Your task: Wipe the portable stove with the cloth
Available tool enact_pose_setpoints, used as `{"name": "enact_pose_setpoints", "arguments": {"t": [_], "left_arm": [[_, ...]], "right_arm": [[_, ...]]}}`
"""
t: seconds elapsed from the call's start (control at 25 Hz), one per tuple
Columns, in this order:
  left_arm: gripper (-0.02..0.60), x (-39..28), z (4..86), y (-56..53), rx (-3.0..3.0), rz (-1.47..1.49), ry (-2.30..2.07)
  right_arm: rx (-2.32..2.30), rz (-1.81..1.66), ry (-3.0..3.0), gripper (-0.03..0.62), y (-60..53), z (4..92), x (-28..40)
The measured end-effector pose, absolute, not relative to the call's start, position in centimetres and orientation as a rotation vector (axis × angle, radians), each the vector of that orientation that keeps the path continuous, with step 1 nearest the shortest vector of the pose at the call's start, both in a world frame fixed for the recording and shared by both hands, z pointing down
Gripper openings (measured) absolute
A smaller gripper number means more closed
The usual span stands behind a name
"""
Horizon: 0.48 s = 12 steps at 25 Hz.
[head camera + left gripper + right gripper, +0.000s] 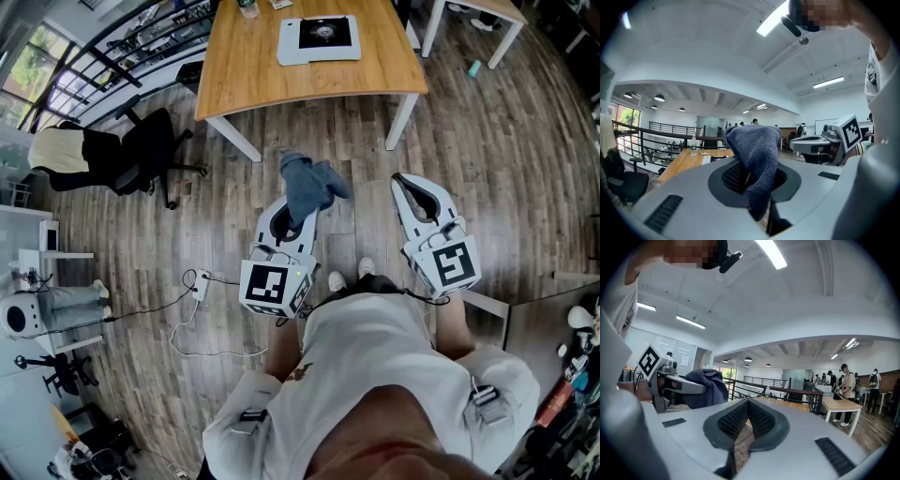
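Beyond the cloth [309, 187] — table [253, 66], stove [319, 39].

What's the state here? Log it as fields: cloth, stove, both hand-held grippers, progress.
cloth: clamped in the left hand-held gripper, draped over its jaws
right hand-held gripper: shut, empty
stove: on the table, well apart from both grippers
progress: wiping not yet begun; cloth is not touching the stove

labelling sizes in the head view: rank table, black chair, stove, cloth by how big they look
1. table
2. black chair
3. stove and cloth look alike; the cloth is nearer the camera, so unranked
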<state>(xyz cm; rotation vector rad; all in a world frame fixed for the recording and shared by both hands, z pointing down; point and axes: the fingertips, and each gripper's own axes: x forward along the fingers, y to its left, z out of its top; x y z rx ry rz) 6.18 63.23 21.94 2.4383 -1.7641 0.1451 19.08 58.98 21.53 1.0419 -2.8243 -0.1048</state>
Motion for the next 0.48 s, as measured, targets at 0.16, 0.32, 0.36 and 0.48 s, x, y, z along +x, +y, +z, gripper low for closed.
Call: {"name": "enact_pose_setpoints", "arguments": {"t": [0.16,0.32,0.36,0.48], "left_arm": [[0.063,6.8,21.9,62.9,2.431,0.153,-1.776],[0.063,7.7,22.1,62.6,2.417,0.161,-1.797],[0.063,7.8,22.0,62.5,2.412,0.165,-1.804],[0.063,8.3,21.7,62.4,2.397,0.174,-1.829]], "right_arm": [[1.037,-0.085,-2.838,0.02,58.3,21.6,19.4],[1.014,-0.075,-2.856,0.02,57.8,21.8,19.9],[1.006,-0.072,-2.863,0.02,57.6,21.7,20.0],[0.979,-0.067,-2.887,0.02,57.3,21.3,20.2]]}}
